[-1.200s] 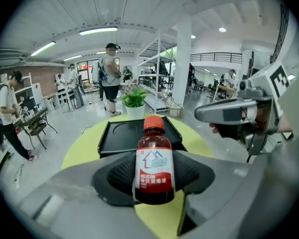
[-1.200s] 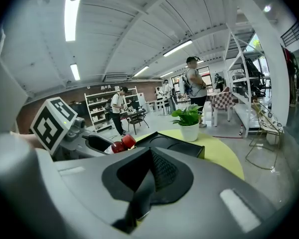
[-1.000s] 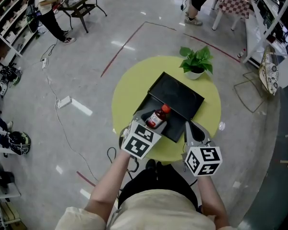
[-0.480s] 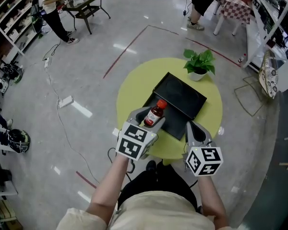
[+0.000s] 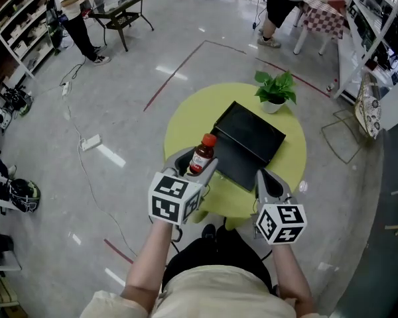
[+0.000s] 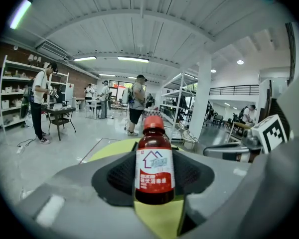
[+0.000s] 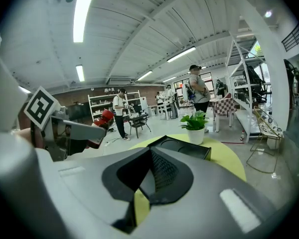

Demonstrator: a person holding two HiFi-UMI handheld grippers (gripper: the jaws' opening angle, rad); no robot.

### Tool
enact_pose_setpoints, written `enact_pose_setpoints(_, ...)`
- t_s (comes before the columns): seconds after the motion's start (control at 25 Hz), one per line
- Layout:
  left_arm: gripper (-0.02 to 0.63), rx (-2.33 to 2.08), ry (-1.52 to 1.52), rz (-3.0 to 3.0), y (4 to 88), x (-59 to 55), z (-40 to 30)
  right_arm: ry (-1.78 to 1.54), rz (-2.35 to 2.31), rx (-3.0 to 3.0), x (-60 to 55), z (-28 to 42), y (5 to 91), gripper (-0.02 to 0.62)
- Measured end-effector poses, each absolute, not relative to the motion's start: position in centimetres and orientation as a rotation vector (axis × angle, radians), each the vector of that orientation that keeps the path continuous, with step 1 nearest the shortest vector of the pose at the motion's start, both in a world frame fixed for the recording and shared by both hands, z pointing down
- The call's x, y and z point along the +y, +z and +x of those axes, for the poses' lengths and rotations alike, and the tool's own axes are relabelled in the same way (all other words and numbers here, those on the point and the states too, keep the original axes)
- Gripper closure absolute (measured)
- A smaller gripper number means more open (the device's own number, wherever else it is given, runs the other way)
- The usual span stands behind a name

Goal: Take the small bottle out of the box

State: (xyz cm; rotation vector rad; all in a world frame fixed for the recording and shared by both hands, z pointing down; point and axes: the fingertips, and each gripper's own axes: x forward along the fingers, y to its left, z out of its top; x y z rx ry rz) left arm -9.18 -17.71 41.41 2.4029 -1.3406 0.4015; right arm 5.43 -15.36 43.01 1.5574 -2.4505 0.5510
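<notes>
Bottle [image 5: 200, 156] sits clamped upright in my left gripper [image 5: 195, 163], left of centre, outside the black box [image 5: 249, 141]; the jaws hide its base. My right gripper [image 5: 268, 177], lower right, is closed and empty.

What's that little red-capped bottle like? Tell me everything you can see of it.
The small bottle is dark reddish-brown, likely plastic, with a red screw cap and a white-and-red label showing a house outline. It stands upright, capped, clamped at its lower body between the dark textured pads of the left tool. It is held in the air beside the black box, not inside it.
</notes>
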Motion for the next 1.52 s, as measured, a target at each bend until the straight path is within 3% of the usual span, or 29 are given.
enact_pose_setpoints(1.52, 0.376, -1.563, 0.186, 2.325, 39.8, -10.8, -15.7, 0.475, 1.593, -2.481, -11.4, 3.9, 40.8, 0.596)
